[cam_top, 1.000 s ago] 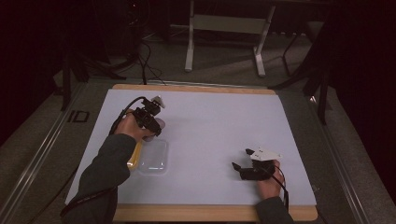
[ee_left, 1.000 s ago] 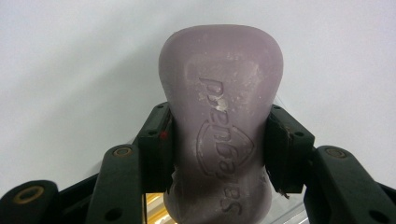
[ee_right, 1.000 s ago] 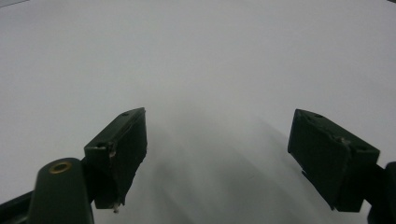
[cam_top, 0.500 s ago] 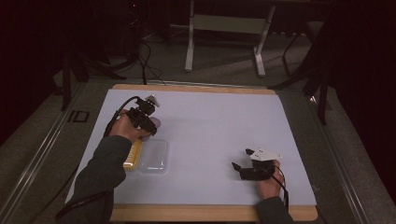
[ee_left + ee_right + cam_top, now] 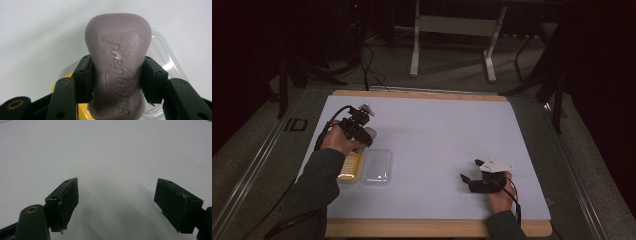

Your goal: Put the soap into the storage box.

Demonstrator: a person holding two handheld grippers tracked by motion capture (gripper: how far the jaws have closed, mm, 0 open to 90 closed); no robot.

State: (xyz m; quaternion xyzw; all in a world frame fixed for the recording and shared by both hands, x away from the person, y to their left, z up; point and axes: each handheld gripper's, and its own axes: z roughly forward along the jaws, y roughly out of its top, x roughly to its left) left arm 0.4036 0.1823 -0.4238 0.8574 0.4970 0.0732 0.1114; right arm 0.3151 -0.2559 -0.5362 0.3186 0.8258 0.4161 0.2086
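A: What moved since a moment ago?

B: The left gripper (image 5: 362,131) slid a bit to the left and toward the far side of the counter (image 5: 437,130). Now more of the soap box (image 5: 364,167) shows. The right gripper (image 5: 469,179) stayed put.

A: What is on the left?

B: The left gripper's fingers (image 5: 83,77) pinch a purple soap bar (image 5: 118,72) by its two sides. The bar is held up in the air, just past the far end of the box. In the left gripper view, letters are pressed into the top of the bar.

A: And the box?

B: It lies open on the counter. The yellow half (image 5: 349,167) is on the left and the clear lid (image 5: 378,166) lies flat beside it, touching it.

A: And on the right?

B: The right gripper rests low on the counter, well apart from the box. Its fingers (image 5: 63,197) are spread wide with nothing between them.

A: What step is this?

B: I think the soap is being carried while the box waits open. Next, the bar needs to go somewhere and be set down softly. The fingers should spread only once it rests on something.
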